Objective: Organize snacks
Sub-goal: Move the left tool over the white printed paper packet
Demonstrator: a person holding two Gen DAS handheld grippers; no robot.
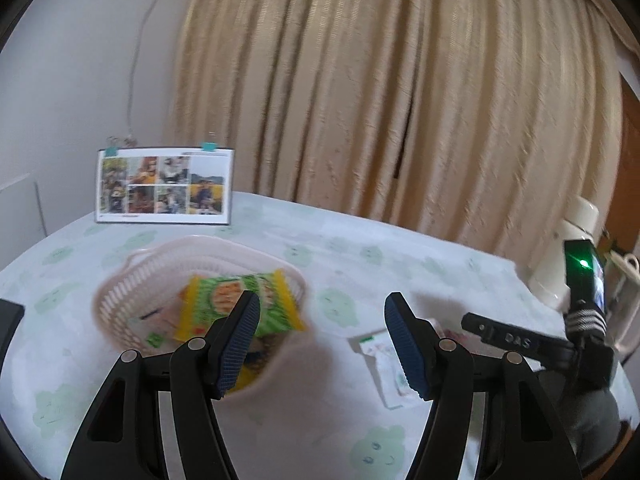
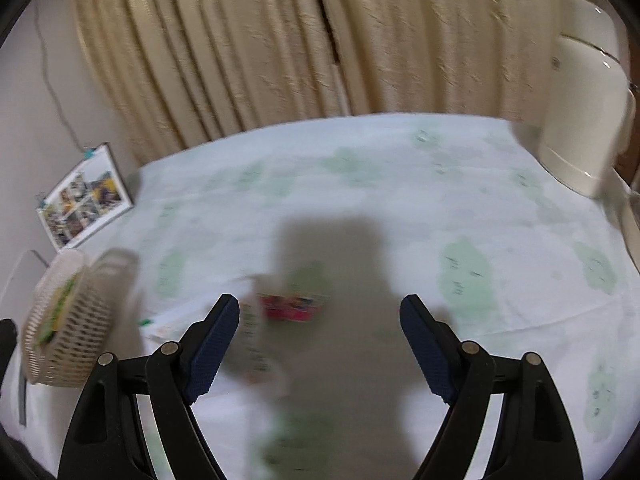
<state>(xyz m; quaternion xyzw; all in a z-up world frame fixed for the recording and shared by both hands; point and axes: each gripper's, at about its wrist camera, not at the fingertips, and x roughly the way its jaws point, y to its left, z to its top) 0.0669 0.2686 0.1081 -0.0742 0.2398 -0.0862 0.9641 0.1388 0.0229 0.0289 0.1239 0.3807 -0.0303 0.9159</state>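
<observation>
While the green and yellow snack packet (image 1: 240,304) is lying inside the pale slatted basket (image 1: 132,280) on top of other wrappers, the left gripper (image 1: 320,344) is hovering just above the basket's near rim, its jaws spread wide and holding nothing. Just right of the basket, a white packet (image 1: 380,364) is lying flat on the counter (image 1: 360,248). From the right wrist view, a small red packet (image 2: 292,306) is sitting on the cloth ahead of the right gripper (image 2: 320,344), which is also gaping and empty. Farther back, a photo calendar (image 1: 164,186) is standing by the wall, and a cream kettle (image 2: 584,116) is sitting before the beige curtain (image 1: 400,80).
</observation>
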